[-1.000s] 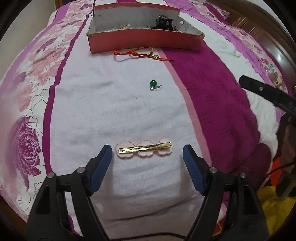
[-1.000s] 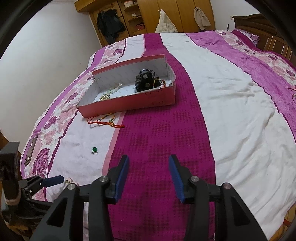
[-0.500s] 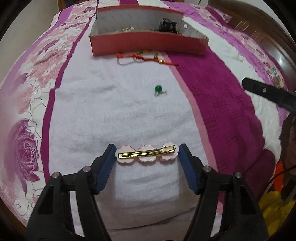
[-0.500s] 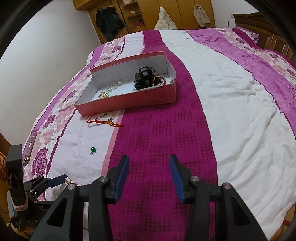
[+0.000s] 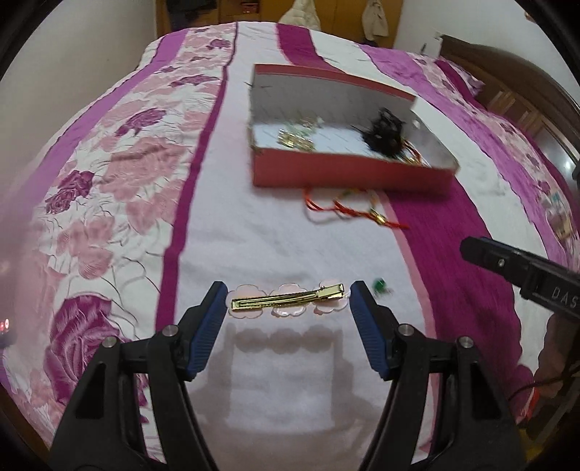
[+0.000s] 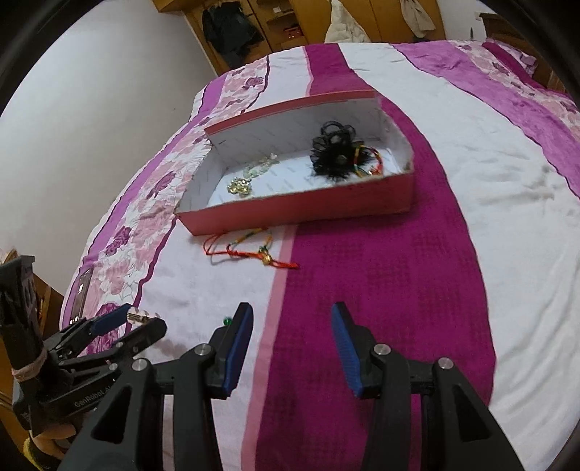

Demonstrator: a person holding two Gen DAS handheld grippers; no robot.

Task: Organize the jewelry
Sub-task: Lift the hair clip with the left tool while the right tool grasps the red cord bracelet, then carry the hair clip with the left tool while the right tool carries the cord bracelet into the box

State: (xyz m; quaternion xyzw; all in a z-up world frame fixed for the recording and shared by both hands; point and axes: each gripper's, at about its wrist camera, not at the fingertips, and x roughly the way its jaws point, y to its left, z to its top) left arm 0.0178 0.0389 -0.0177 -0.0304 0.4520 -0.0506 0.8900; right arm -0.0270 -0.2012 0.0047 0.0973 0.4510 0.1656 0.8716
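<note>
Hair clip (image 5: 288, 300): gold metal bar on pink flower-shaped backing, held crosswise and lifted off the bedspread (image 5: 290, 380), its shadow on the white cloth beneath. Left gripper (image 5: 288, 302): jaws closed on the clip's two ends, one blue pad at each end; in the right wrist view it (image 6: 134, 319) appears at lower left with the clip's end visible between the fingertips. Right gripper (image 6: 290, 344): jaws moderately wide, holding nothing, above the magenta stripe of the bedspread. Green bead (image 5: 380, 284): small, with a metal fitting, on the white cloth just beyond the left gripper's right-hand pad; also seen (image 6: 227, 320) beside the right gripper's left-hand finger. Red cord bracelet (image 5: 348, 212): loose loops with a gold charm, on the white cloth just in front of the box. Box (image 5: 348, 172): red outside, white inside, open-topped, straddling the white and magenta stripes. Contents: gold-coloured jewelry (image 6: 241, 186) toward one end; black feathery hair ornament (image 6: 335, 152) toward the other, with a multicoloured cord piece (image 6: 368, 163) touching it. Background: wooden wardrobe (image 6: 286, 21) beyond the bed.
</note>
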